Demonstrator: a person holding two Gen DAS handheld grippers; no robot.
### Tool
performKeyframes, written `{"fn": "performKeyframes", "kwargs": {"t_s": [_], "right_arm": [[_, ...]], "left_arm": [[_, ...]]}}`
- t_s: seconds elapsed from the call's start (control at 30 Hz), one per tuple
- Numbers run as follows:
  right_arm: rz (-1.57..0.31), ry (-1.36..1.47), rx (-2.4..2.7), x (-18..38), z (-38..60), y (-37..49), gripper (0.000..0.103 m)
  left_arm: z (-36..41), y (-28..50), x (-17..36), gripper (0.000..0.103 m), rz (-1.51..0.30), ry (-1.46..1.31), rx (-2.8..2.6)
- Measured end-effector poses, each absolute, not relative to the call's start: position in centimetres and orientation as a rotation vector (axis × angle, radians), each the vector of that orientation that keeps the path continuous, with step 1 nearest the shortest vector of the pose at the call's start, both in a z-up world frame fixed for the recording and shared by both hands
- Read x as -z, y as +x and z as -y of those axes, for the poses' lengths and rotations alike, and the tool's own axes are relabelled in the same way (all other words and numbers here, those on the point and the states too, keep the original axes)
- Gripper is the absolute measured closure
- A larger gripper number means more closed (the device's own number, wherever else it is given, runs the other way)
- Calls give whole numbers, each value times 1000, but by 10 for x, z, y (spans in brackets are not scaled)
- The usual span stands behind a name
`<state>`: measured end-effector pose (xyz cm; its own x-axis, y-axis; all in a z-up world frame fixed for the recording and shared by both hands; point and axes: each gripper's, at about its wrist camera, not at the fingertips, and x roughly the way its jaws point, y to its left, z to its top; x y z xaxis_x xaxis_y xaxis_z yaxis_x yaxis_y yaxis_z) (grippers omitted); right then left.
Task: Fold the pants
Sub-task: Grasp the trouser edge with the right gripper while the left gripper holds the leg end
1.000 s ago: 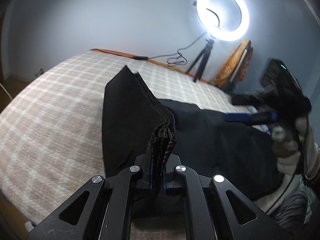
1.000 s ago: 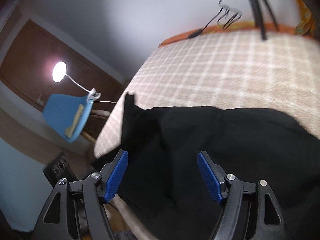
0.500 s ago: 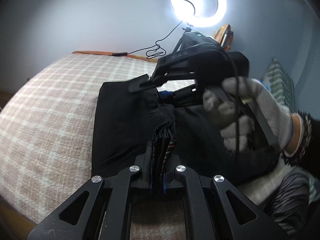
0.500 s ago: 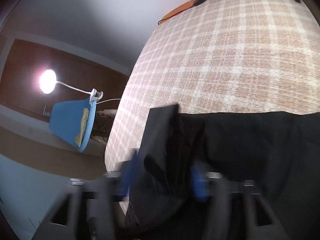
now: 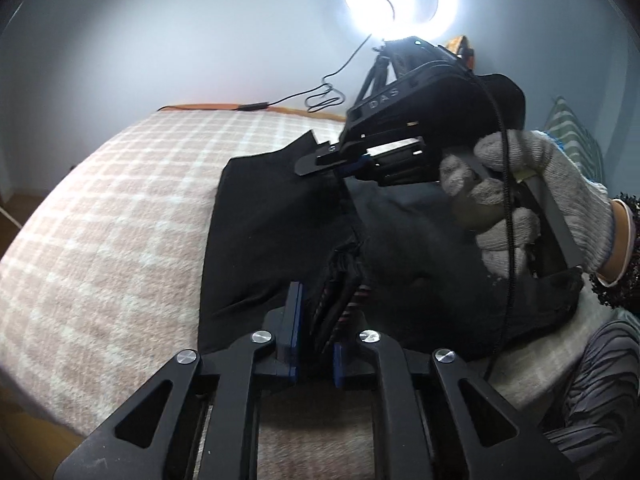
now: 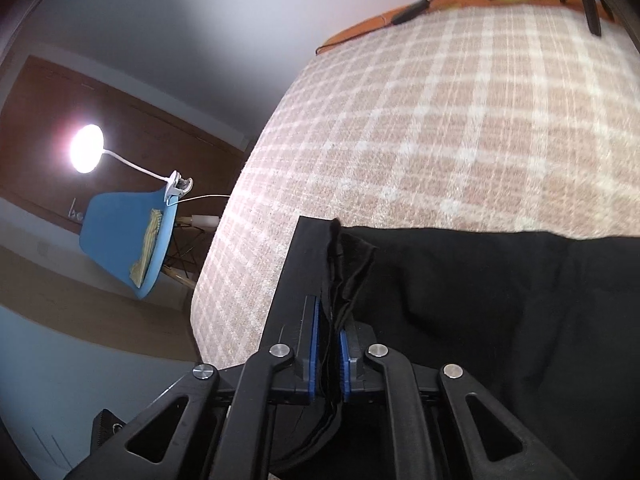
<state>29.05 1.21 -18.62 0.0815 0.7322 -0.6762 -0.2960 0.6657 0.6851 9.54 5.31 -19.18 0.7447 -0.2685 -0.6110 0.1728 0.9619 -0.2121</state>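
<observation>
1. On the checked bedspread the black pants lay spread near the person's edge of the bed, their cloth running away to the right in both wrist views.
2. The left gripper was clamped on a bunched edge of the pants; gathered layers, with a striped lining showing, stood up between its blue pads.
3. The right gripper had just been closing, and its pads now pressed on a raised fold of the same black cloth, close to a squared corner of the garment.
4. Seen from the left wrist, the right gripper, held in a gloved hand, gripped the garment's far edge, straight beyond the left grip.
5. So the two pinch points sat on one end of the pants, one nearer the person and one farther, and the line between them crossed the garment's long axis.
6. The free length lay to the right of both tools, and bare bedspread lay to the left and beyond.
7. I judged that the coming move depended on carrying both held points together along that long axis toward the right, over the free cloth, so that the gripped edge stayed straight.
8. Neither hand looked nearer to the free end; the fold probably needed both at once.
</observation>
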Motion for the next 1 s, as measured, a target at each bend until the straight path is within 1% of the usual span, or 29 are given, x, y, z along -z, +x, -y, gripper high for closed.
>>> {"fn": "performKeyframes", "kwargs": {"t_s": [0.13,0.17,0.23,0.27,0.3,0.33,0.37,0.43,0.47,0.5,0.6,0.77,1.0], "right_arm": [[-1244,411,-802,175,-8,290,98],[-1236,405,-806,174,-7,289,96],[-1248,407,-800,175,-4,289,83],[-1267,423,-797,178,-2,290,59],[-1272,440,-787,180,1,290,52],[-1269,454,-792,182,3,290,52],[-1268,470,-804,185,3,291,54],[-1268,485,-804,190,4,291,65],[-1270,479,-803,191,3,290,76],[-1272,463,-800,192,2,290,84],[-1256,383,-780,186,-4,285,96],[-1210,287,-751,164,4,279,101],[-1110,198,-684,133,34,268,102]], "left_arm": [[-51,98,181,97,-662,-196,295],[-51,97,178,97,-652,-215,307],[-53,96,175,98,-644,-248,321],[-54,95,175,98,-643,-262,325],[-55,94,174,98,-643,-269,328],[-56,93,174,98,-644,-272,328],[-56,92,174,98,-646,-269,329],[-54,93,174,98,-652,-261,339],[-54,94,174,98,-654,-256,345],[-53,95,173,98,-660,-254,356],[-47,100,173,98,-673,-250,385],[-27,101,169,98,-689,-242,451],[-2,107,156,98,-694,-217,534]]}}
